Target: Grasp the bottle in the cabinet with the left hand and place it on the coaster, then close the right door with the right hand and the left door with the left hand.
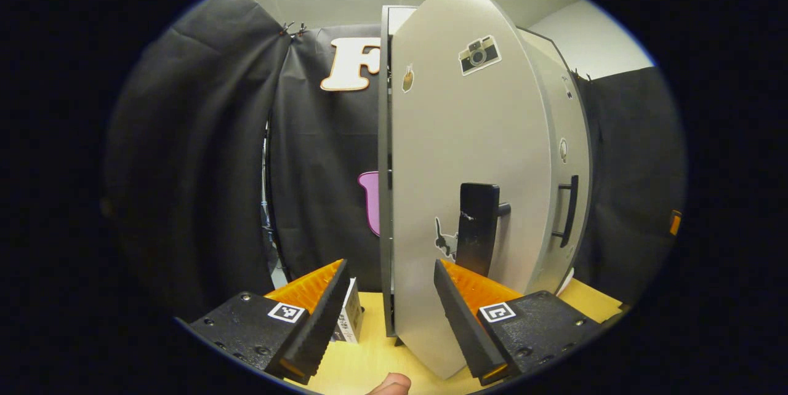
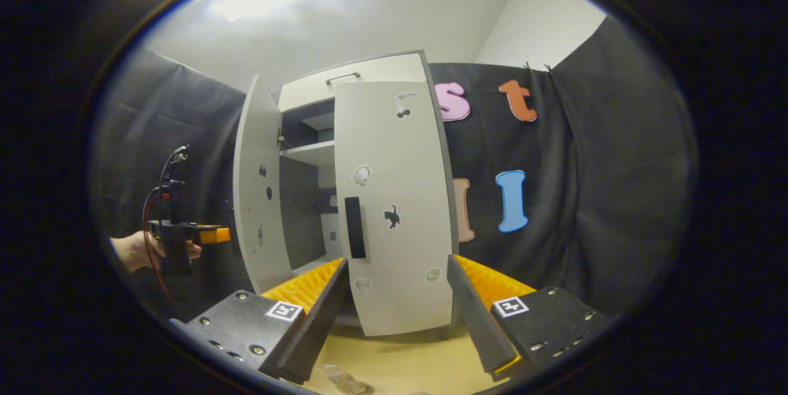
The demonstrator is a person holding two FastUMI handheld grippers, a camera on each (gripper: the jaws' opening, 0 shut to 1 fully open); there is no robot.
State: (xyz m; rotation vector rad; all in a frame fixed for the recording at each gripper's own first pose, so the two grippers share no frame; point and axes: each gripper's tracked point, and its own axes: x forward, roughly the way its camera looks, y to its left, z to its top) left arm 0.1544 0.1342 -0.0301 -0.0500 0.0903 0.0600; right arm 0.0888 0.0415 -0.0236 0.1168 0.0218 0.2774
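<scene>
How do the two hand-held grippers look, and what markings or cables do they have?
Each hand-held gripper, left and right, has two wedge-shaped ribbed fingers on black screwed plates, each plate bearing a small square black-and-white marker. In the right gripper view, the left one shows a black handle with red and black cables looping above it.

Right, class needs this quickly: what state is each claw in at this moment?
Left claw: open, holding nothing, facing the cabinet's left door.
Right claw: open, holding nothing, in front of the right door.
</scene>
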